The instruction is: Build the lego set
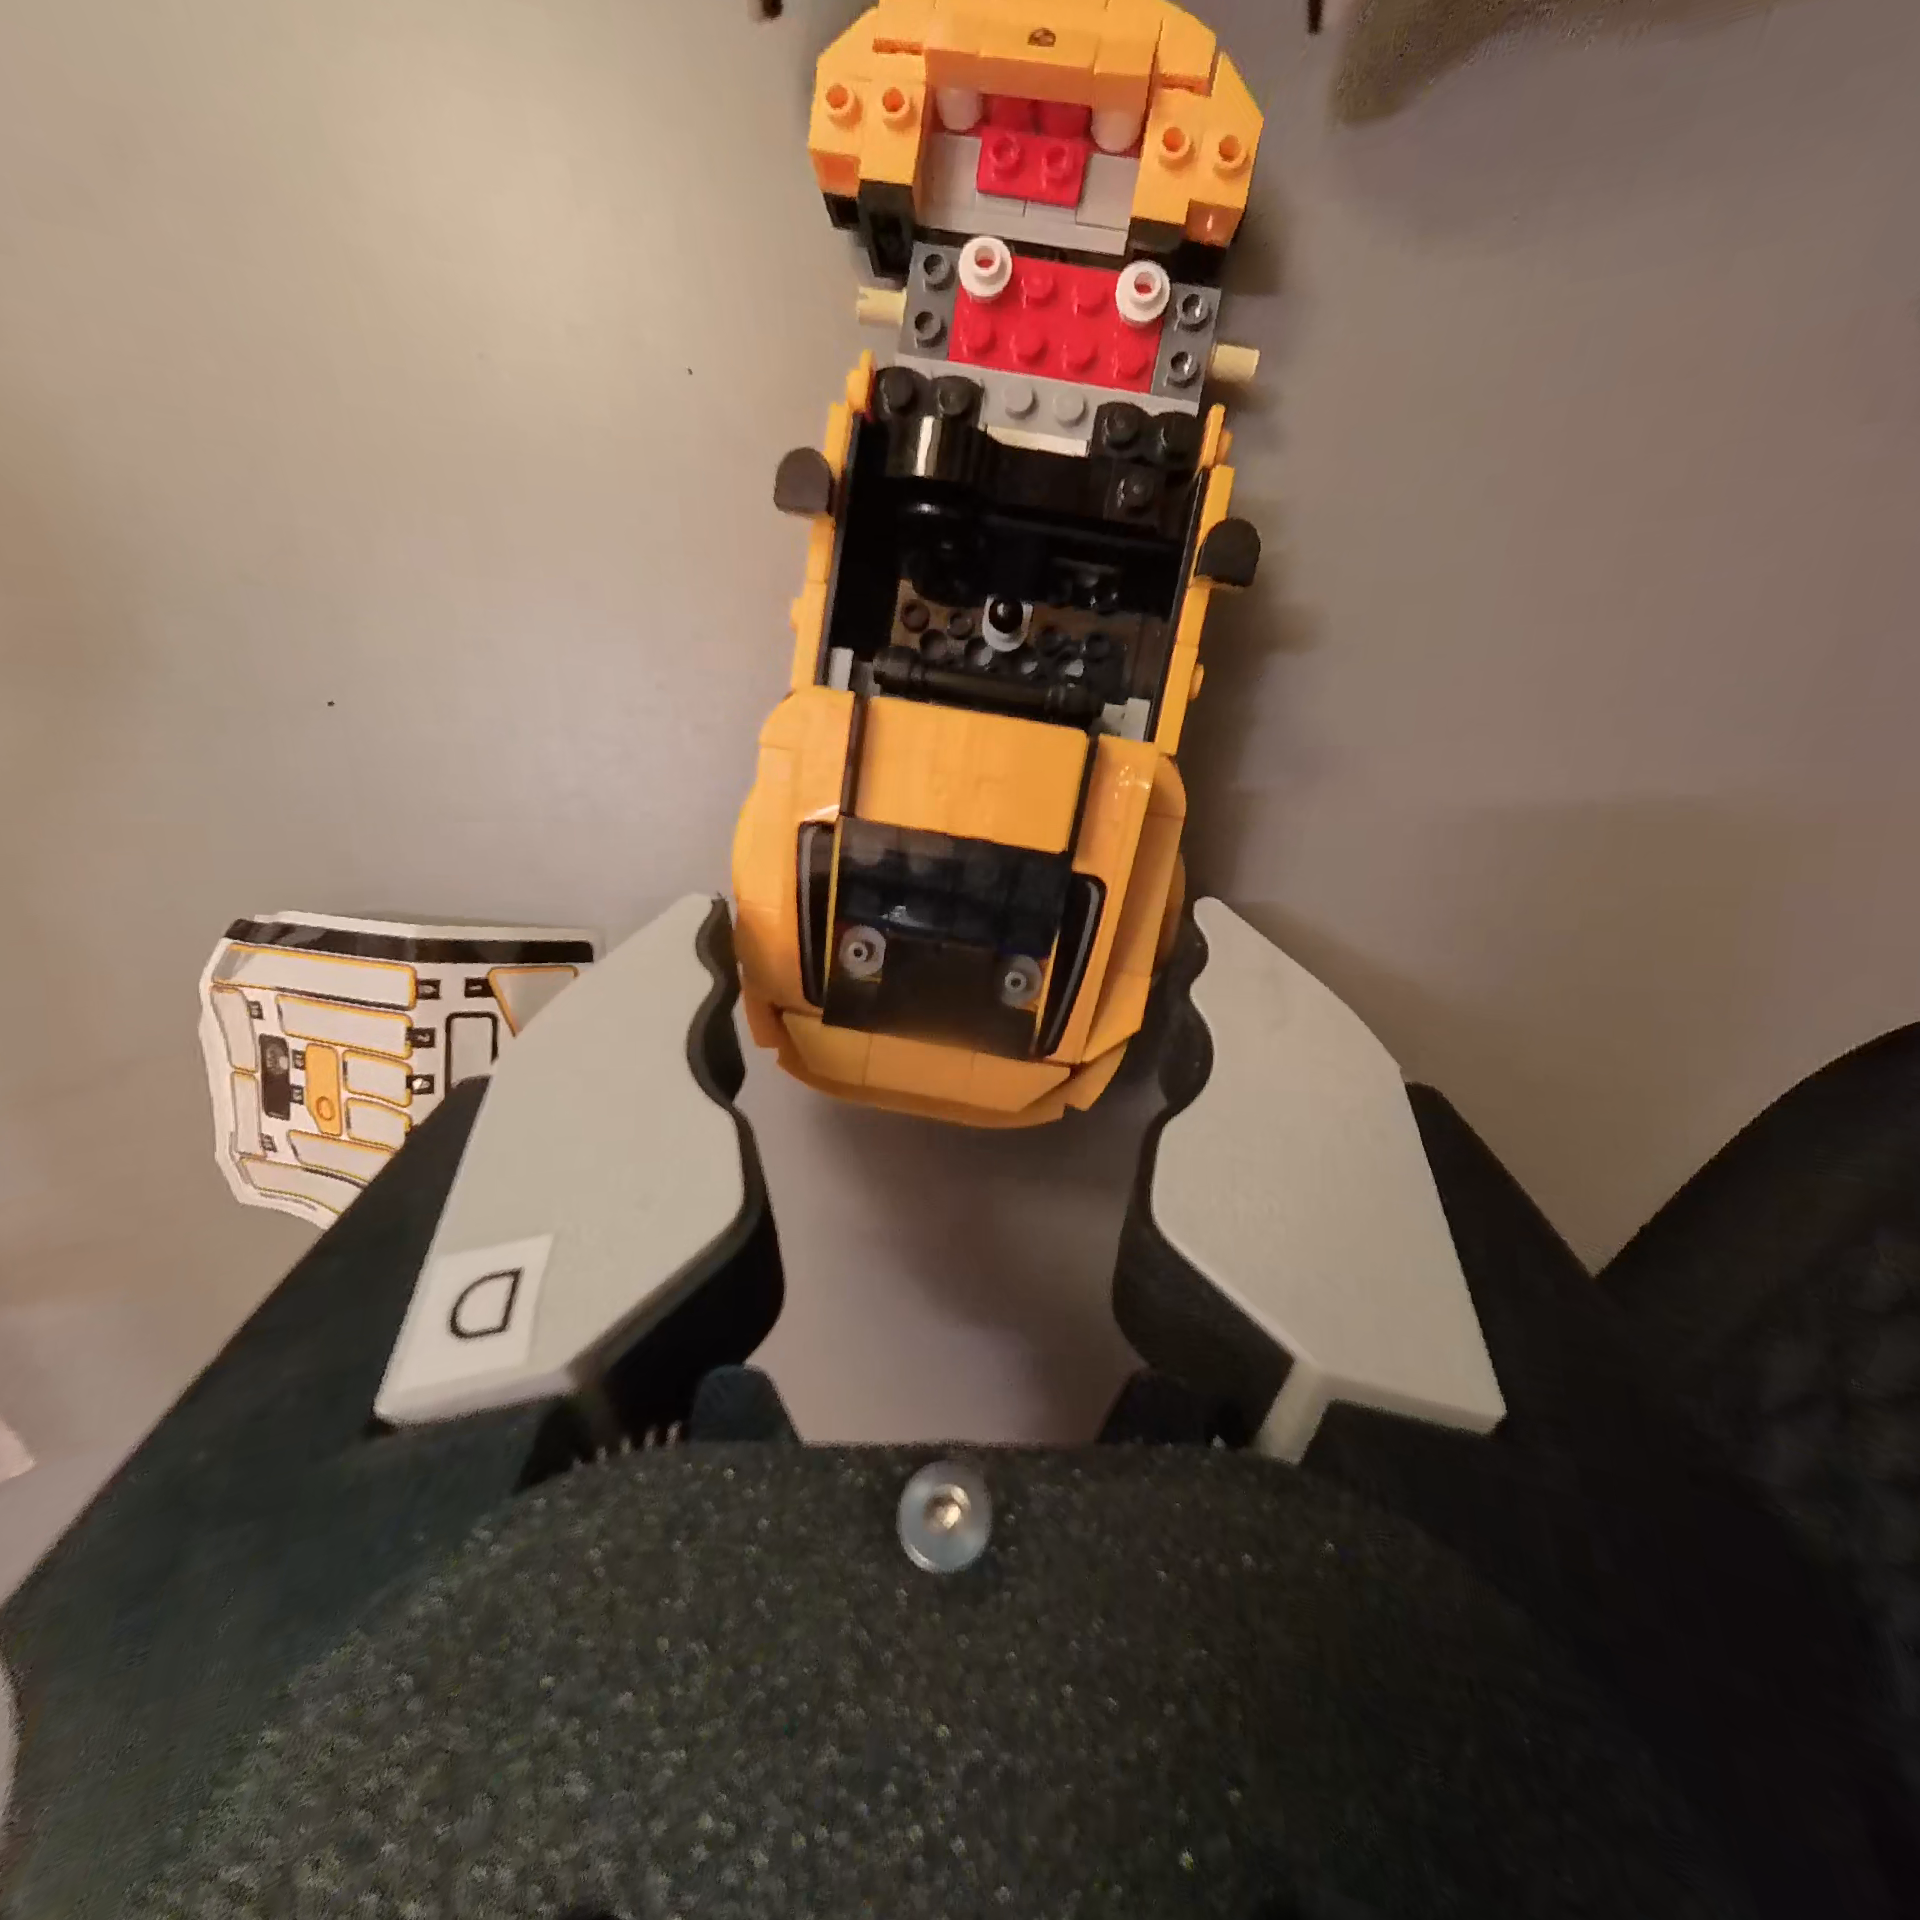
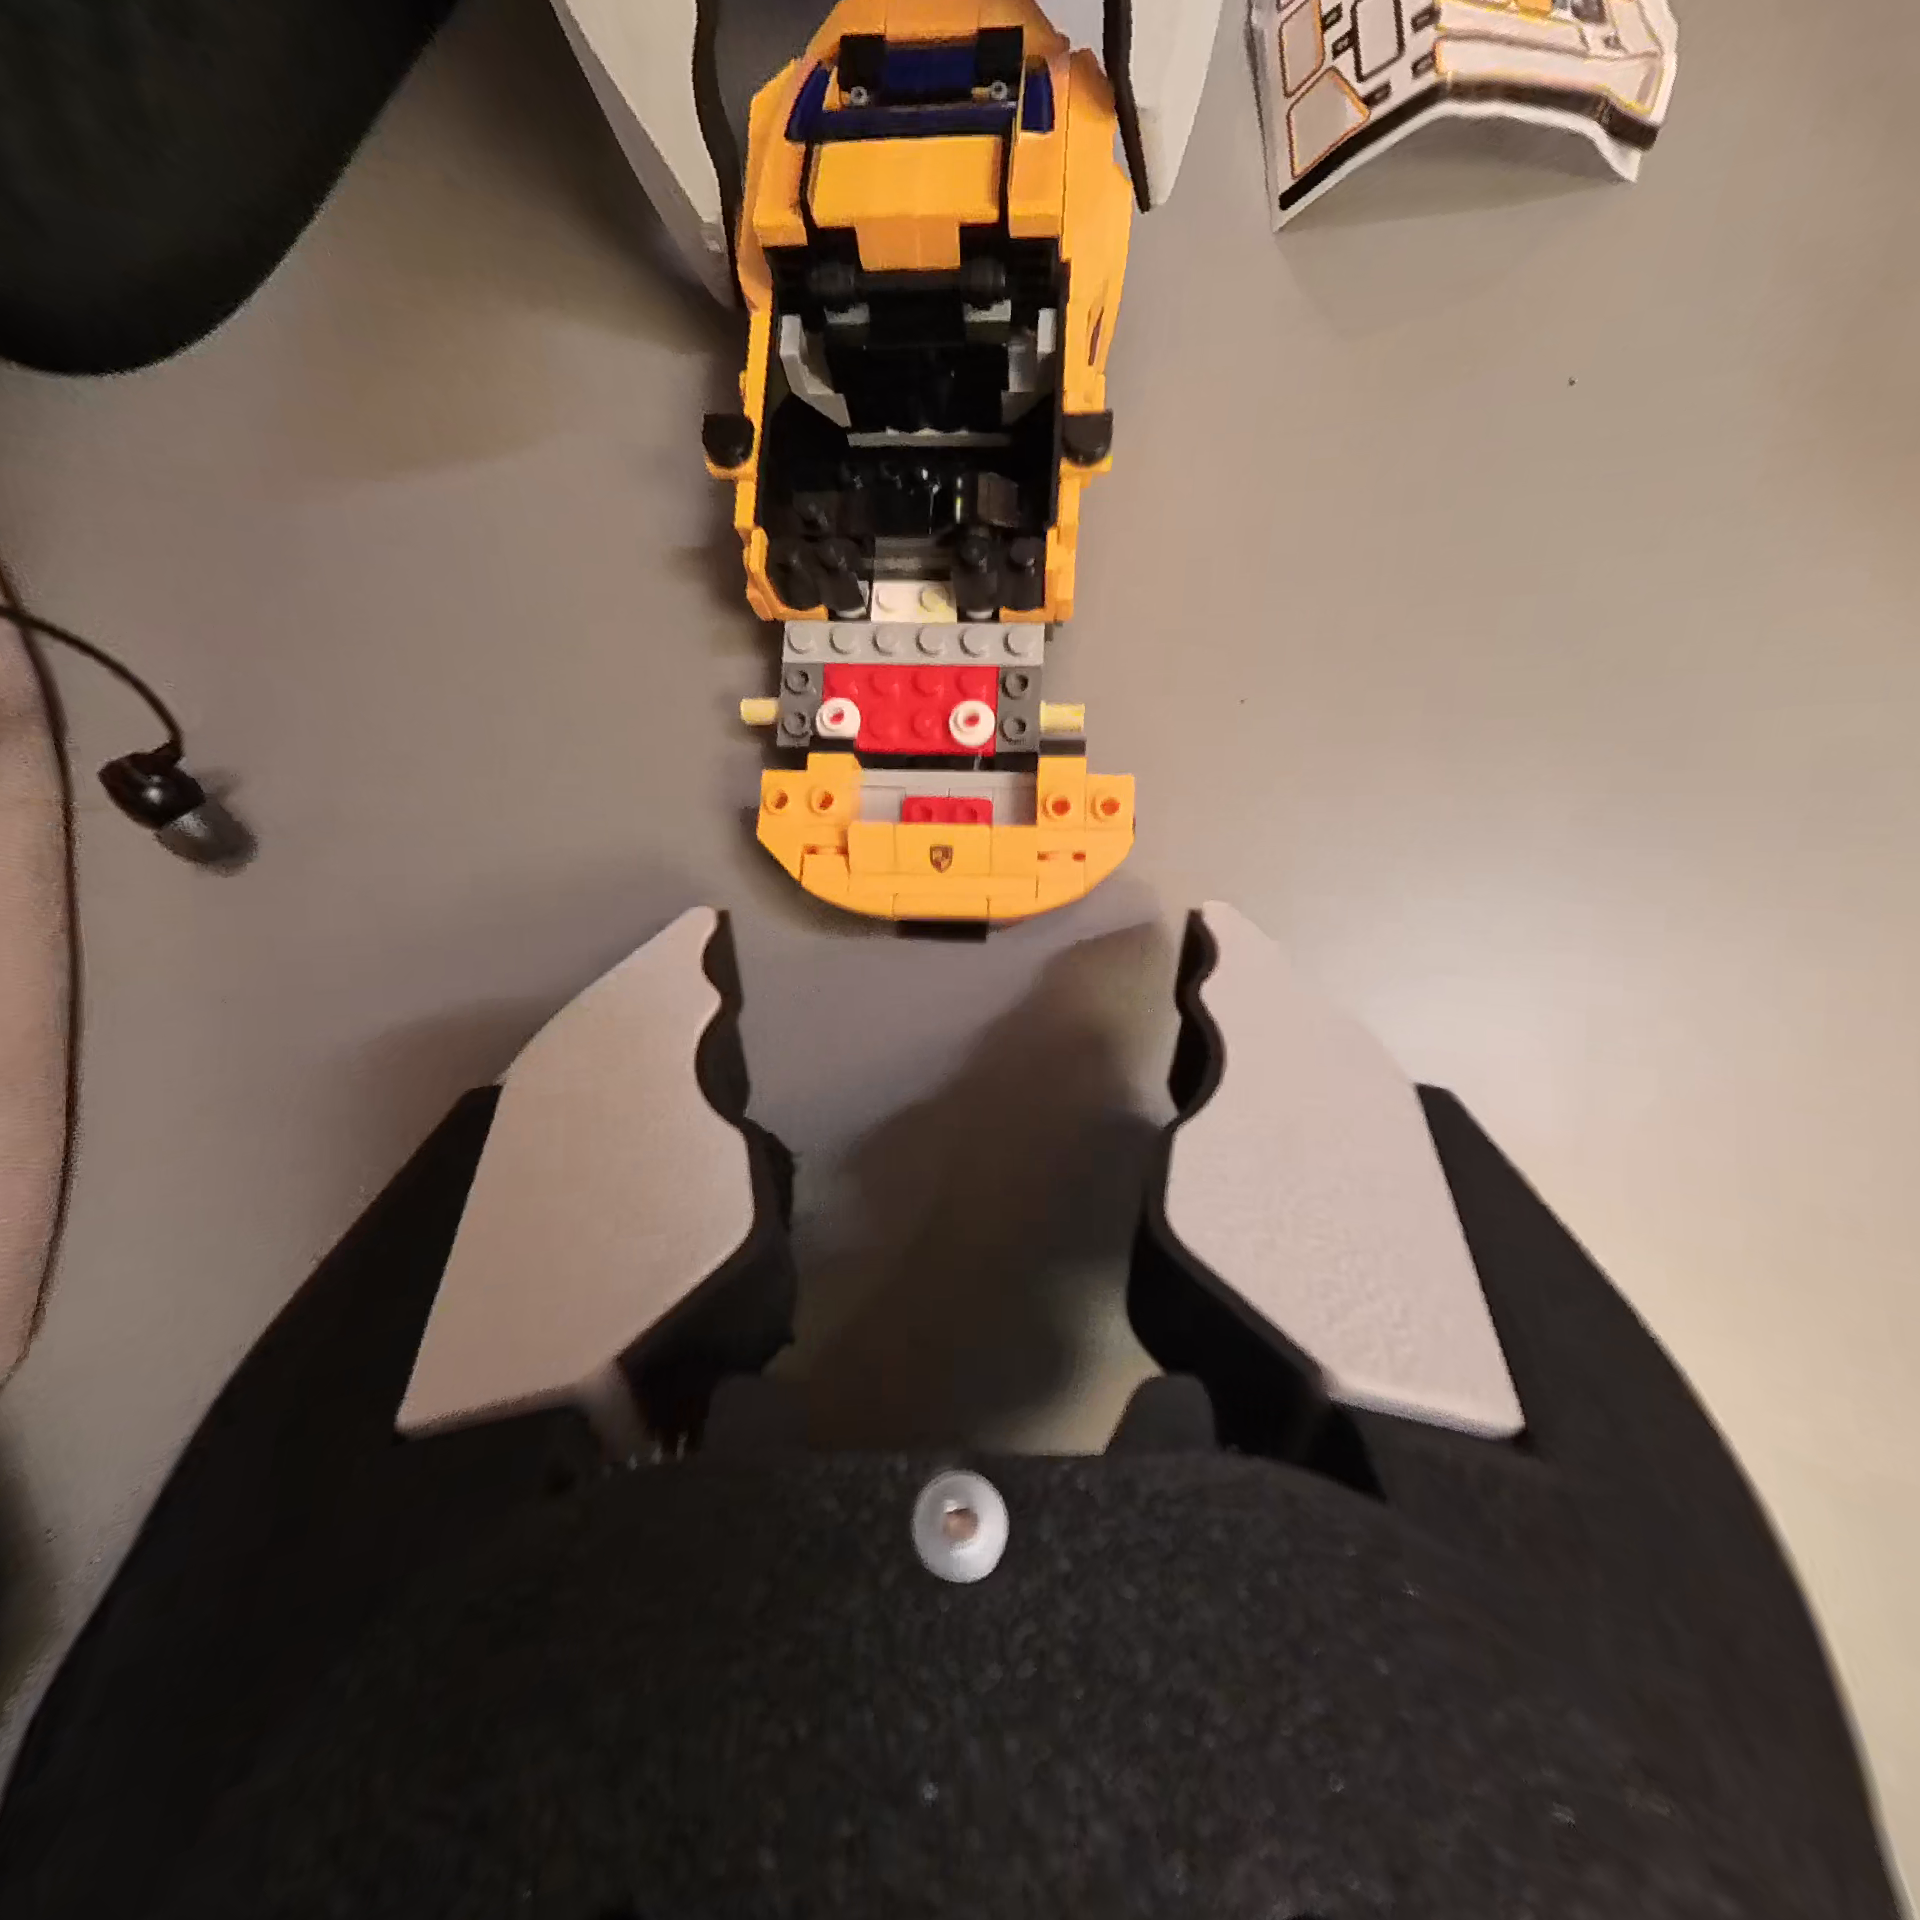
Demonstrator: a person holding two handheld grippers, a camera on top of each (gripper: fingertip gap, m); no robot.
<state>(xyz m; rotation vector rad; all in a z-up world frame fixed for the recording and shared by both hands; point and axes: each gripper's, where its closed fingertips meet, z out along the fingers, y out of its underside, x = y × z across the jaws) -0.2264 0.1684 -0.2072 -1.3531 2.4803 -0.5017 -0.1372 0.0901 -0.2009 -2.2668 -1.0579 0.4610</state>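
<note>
The left gripper (image 1: 961,935) clamps the rear end of the yellow lego car (image 1: 997,582), fingers against both sides. The car lies on the grey table (image 1: 364,416), nose toward 12 o'clock in the left wrist view. The right gripper (image 2: 961,935) stands wide and empty just short of the nose. A sticker sheet (image 1: 332,1060) lies at 9 o'clock.
</note>
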